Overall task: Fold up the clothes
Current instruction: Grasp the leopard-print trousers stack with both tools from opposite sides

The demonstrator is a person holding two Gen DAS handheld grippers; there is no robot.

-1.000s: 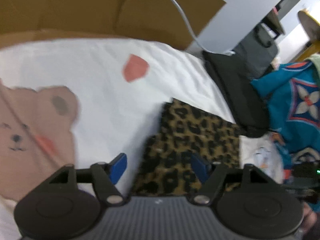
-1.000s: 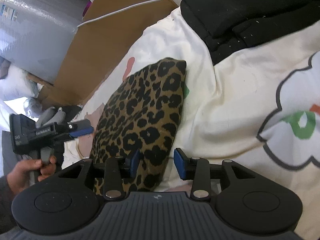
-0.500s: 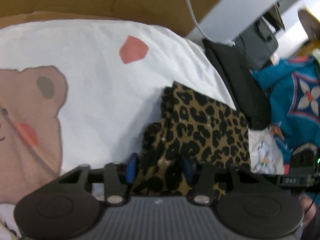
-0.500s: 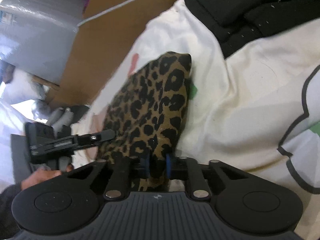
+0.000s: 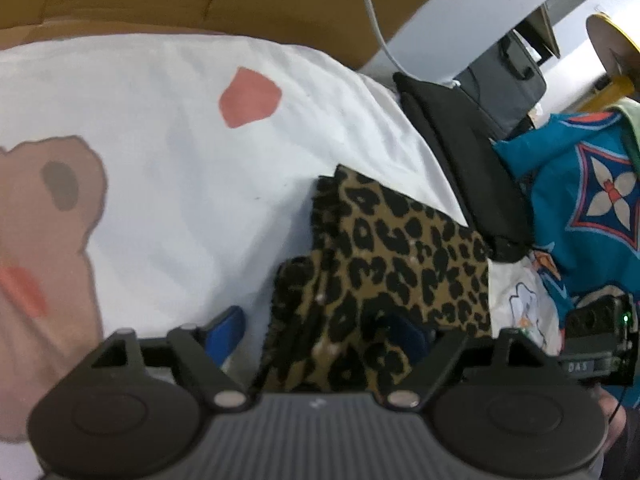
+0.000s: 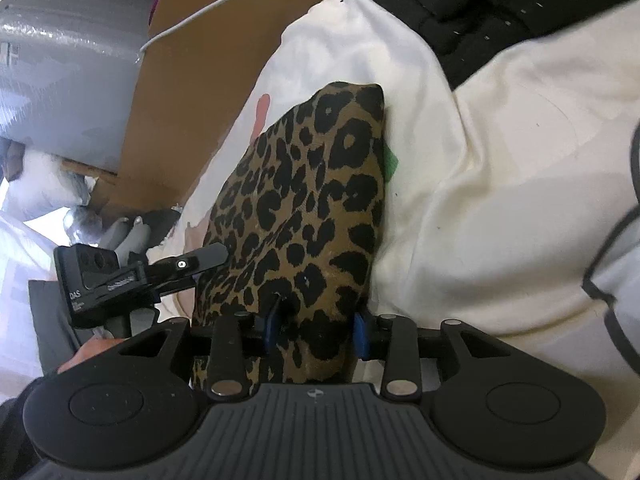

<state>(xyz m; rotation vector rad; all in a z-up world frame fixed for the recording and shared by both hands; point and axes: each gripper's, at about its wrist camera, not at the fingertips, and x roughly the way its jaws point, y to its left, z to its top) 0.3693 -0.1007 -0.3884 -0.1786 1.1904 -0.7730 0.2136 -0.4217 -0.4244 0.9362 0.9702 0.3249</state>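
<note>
Left claw point(image 5: 320, 330) spread wide, straddling the folded leopard-print garment's point(image 5: 384, 264) near edge; right claw point(image 6: 314, 330) half-open around its opposite end. Garment lies on bear-print white bedsheet point(image 5: 168, 152); black garment point(image 5: 460, 152) at 2 o'clock.

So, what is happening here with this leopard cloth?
A person holds a gripper in each hand and works on a folded leopard-print garment that lies on a white printed bedsheet. The left gripper is open, its fingers either side of the garment's near edge. The right gripper also has the cloth between its fingers, with a wide gap. A black garment lies beside it.
</note>
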